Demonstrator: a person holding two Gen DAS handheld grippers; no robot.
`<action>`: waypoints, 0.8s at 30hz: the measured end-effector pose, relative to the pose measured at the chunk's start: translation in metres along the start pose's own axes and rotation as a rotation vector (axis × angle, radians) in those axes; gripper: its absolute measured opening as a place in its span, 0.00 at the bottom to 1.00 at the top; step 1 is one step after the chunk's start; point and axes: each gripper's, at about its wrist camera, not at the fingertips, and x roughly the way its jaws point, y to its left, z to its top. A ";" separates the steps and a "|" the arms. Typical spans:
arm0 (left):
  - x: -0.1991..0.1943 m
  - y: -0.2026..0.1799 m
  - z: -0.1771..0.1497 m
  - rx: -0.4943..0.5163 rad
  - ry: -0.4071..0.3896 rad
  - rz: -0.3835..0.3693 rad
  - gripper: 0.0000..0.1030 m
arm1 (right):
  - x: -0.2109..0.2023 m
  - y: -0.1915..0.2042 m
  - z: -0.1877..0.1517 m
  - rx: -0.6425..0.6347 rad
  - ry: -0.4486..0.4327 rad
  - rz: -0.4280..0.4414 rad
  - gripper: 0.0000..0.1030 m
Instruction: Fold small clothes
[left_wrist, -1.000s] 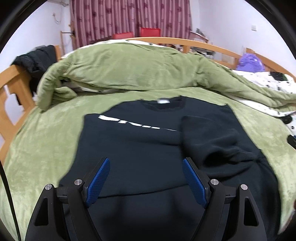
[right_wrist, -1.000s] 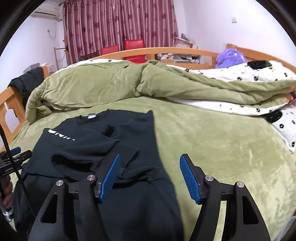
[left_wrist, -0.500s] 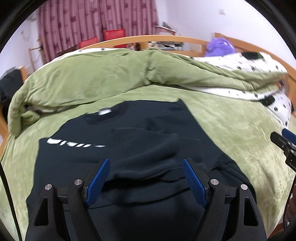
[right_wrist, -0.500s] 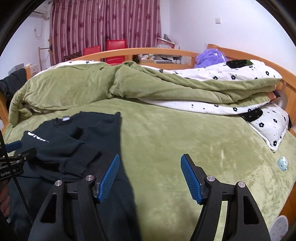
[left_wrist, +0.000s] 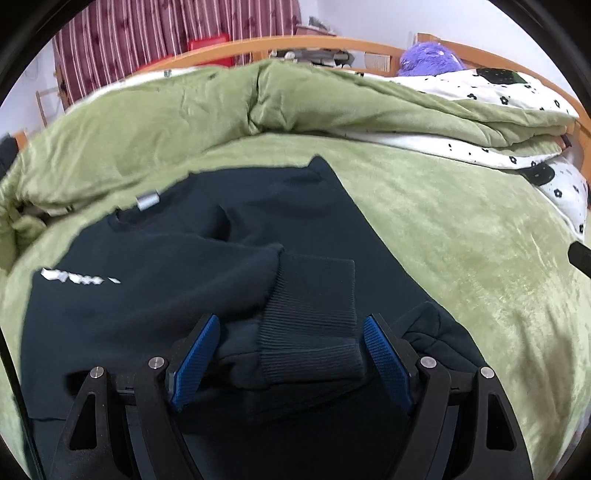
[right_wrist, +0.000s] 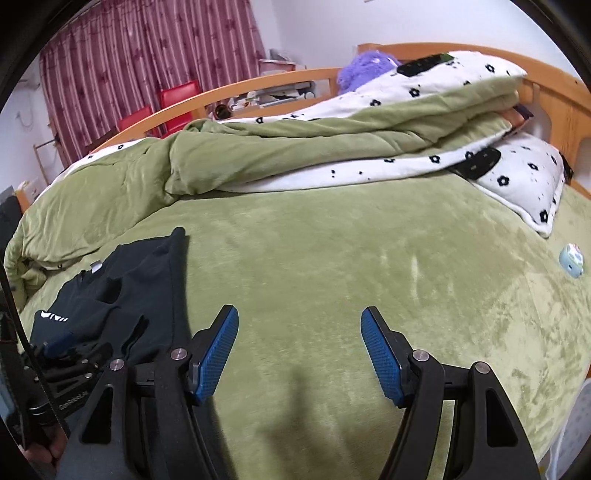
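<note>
left gripper (left_wrist: 288, 354) moved onto dark navy sweatshirt's (left_wrist: 155, 280) ribbed cuff (left_wrist: 314, 314), jaws wide, straddling for pickup; right gripper (right_wrist: 299, 350) swung aside, wide, empty over green plush bedspread (right_wrist: 369, 258).

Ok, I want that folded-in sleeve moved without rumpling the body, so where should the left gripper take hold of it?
At the ribbed cuff, I'd say. It lies flat atop the dark sweatshirt, already between the left gripper's open jaws, opening toward the camera. Come straight down from above, near edge first, pinching only the thick ribbing; it's a firm doubled band, so the body layer underneath should stay put.
</note>
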 end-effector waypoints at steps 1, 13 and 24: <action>0.006 0.000 0.000 -0.013 0.013 -0.011 0.77 | 0.001 -0.001 0.000 0.004 0.001 0.000 0.66; 0.032 -0.008 -0.003 -0.016 0.046 -0.007 0.58 | 0.006 0.005 0.000 -0.008 0.013 0.009 0.66; -0.036 0.067 0.017 -0.099 -0.089 -0.055 0.04 | 0.000 0.035 -0.007 -0.054 0.011 0.042 0.66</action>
